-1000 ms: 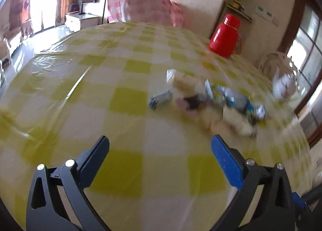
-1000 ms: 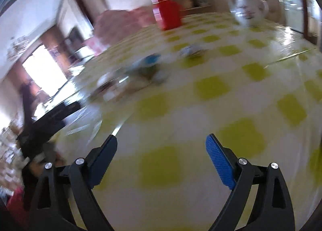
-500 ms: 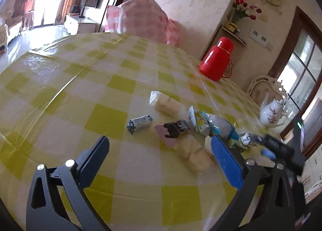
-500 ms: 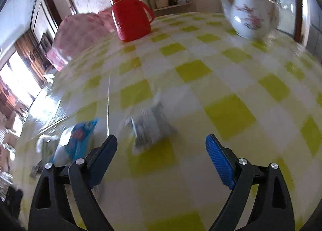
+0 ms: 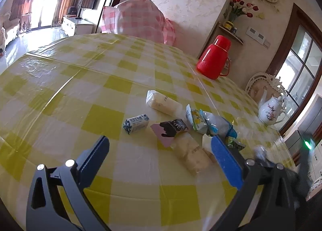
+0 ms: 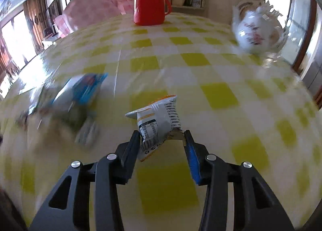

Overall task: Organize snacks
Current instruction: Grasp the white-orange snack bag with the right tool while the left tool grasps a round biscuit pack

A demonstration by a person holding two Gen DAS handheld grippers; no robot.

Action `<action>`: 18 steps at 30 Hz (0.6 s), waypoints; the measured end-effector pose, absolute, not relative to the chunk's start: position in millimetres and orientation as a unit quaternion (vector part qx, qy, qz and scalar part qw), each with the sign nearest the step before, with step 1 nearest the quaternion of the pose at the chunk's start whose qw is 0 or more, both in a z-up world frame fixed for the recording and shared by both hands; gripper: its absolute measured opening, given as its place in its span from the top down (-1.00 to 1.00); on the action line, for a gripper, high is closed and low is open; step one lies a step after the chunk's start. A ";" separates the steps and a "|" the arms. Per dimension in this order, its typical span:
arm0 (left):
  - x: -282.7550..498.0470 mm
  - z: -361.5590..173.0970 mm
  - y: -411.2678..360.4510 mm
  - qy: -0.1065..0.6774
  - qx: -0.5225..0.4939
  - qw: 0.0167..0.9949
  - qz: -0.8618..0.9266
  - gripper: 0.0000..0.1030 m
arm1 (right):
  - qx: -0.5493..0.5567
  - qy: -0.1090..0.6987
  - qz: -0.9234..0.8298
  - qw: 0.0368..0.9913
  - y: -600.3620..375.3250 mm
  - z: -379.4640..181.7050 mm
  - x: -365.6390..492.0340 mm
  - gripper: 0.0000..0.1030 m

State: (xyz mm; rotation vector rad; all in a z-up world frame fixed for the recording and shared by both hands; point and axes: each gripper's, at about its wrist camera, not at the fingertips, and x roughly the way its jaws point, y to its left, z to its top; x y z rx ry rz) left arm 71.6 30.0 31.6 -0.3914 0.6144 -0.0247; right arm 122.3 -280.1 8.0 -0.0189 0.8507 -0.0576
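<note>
Several snack packets lie in a loose pile on the yellow-checked table (image 5: 80, 94): a small blue-and-white packet (image 5: 136, 123), a long cream packet (image 5: 163, 105), a pink-and-black packet (image 5: 169, 130), a yellow-green packet (image 5: 196, 119) and a cream biscuit packet (image 5: 191, 154). My left gripper (image 5: 160, 140) hovers open just short of them, holding nothing. My right gripper (image 6: 161, 133) has its jaws closing, and both fingers pinch a silver-and-orange snack packet (image 6: 159, 118). The pile (image 6: 80, 98) is a blur to its left.
A red thermos jug (image 5: 214, 59) (image 6: 150, 1) stands at the far side of the table. A white flowered teapot (image 5: 270, 112) (image 6: 255, 33) sits near the right edge. A pink-checked cover (image 5: 136, 21) rises behind the table.
My right gripper swept across the table to the silver-and-orange packet and its jaws came in around it. The left gripper stayed open and in place, tilting slightly.
</note>
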 end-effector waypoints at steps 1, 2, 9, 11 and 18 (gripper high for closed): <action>71.7 31.5 30.4 0.301 -0.193 0.934 -0.012 -0.97 | -0.020 0.406 -0.034 0.913 -277.5 11.1 104.7 0.15; 71.4 31.5 30.8 0.301 -0.194 0.934 -0.011 -0.97 | -0.033 0.398 -0.040 0.916 -274.2 14.7 84.9 0.15; 69.2 32.3 29.3 0.299 -0.187 0.936 -0.019 -0.97 | -0.101 0.338 -0.064 0.933 -245.0 32.9 -24.9 0.15; 68.1 32.5 28.4 0.300 -0.185 0.935 -0.031 -0.97 | -0.113 0.325 -0.072 0.936 -237.8 35.6 -48.1 0.15; 54.3 33.1 21.0 0.308 -0.178 0.933 -0.053 -0.97 | -0.135 0.313 -0.050 0.939 -213.0 33.6 -99.3 0.15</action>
